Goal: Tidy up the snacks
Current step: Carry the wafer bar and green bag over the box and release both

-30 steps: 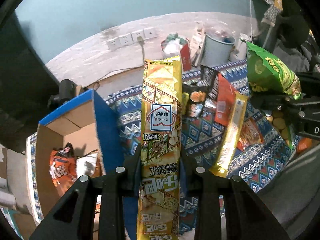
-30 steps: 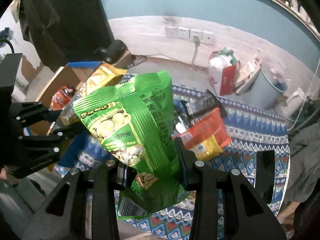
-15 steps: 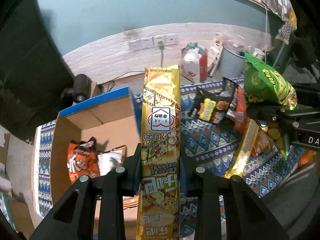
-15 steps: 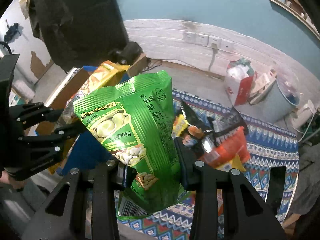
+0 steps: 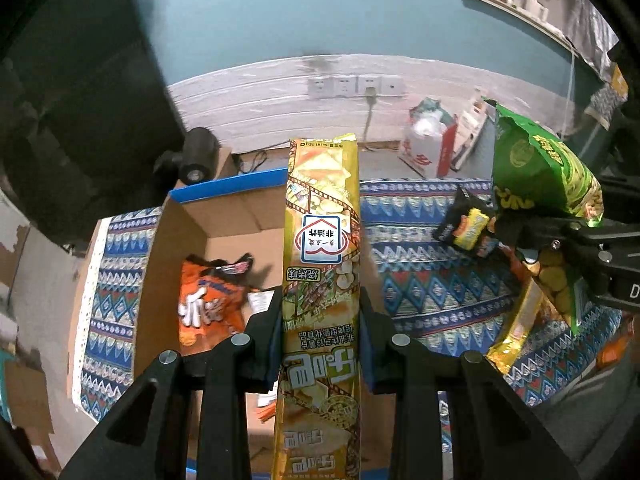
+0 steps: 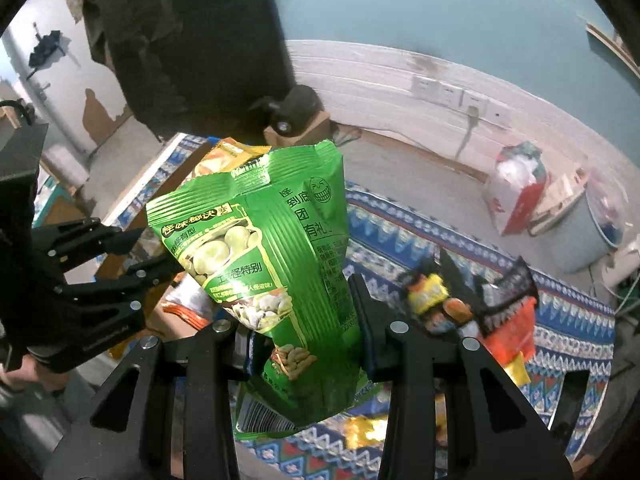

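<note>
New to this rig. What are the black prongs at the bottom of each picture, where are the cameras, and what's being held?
There is no robot arm: a person carries a two-finger gripper in each hand, each with a fisheye camera looking along its fingers, so the black prongs are the gripper's own fingers.

The left wrist view shows the left gripper shut on a long yellow snack pack, above an open cardboard box that already holds an orange snack bag.

The right wrist view shows the right gripper shut on a green bean snack bag. Each gripper also appears at the edge of the other's view.

More snack packets lie loose on a patterned blue cloth.
</note>
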`<act>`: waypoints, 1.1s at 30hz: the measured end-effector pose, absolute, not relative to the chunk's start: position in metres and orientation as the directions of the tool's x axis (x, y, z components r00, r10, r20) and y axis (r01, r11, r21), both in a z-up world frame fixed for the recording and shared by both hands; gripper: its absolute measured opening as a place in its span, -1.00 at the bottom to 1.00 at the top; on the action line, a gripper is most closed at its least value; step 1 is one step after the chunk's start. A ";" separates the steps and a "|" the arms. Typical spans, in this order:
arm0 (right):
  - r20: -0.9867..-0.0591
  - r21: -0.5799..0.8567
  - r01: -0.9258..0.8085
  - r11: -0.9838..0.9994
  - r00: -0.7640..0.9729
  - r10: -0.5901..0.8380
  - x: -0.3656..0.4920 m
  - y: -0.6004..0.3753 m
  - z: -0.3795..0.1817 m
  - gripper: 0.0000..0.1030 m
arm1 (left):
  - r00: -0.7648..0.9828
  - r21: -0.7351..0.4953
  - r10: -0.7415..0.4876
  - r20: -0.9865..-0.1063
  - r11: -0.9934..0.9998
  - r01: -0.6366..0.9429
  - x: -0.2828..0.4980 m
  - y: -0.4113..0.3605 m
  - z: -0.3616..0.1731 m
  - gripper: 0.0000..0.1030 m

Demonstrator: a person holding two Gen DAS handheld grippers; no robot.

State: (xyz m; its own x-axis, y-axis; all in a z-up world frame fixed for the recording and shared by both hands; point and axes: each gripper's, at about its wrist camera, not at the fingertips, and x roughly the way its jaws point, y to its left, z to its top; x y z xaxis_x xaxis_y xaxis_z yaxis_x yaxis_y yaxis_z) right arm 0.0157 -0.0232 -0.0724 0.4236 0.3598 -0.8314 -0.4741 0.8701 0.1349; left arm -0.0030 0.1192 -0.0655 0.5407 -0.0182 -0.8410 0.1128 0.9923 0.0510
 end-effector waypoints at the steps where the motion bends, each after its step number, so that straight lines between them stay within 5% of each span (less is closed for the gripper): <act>1: -0.831 0.137 -0.479 0.867 0.421 0.363 0.017 -0.019 -0.073 -0.28 | 0.543 0.053 -0.009 -0.840 0.994 0.100 -0.003 0.125 -0.066 -0.39; 30: -0.865 0.220 -0.530 0.819 0.282 0.415 0.055 0.095 -0.111 -0.28 | 0.445 0.061 0.116 -0.888 0.989 -0.136 0.017 0.224 -0.113 -0.36; 33: -0.867 0.227 -0.528 0.818 0.273 0.417 0.057 0.101 -0.115 -0.28 | 0.452 0.076 0.137 -0.881 0.986 -0.150 0.016 0.228 -0.107 -0.23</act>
State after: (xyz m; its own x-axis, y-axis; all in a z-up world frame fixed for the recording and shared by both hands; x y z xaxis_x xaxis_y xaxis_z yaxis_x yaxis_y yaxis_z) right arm 0.0574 0.1006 -0.1152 0.2725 0.4166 -0.8673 -0.5282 0.8182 0.2270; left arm 0.0156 0.2276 -0.1072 0.4525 0.1366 -0.8813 -0.1497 0.9858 0.0760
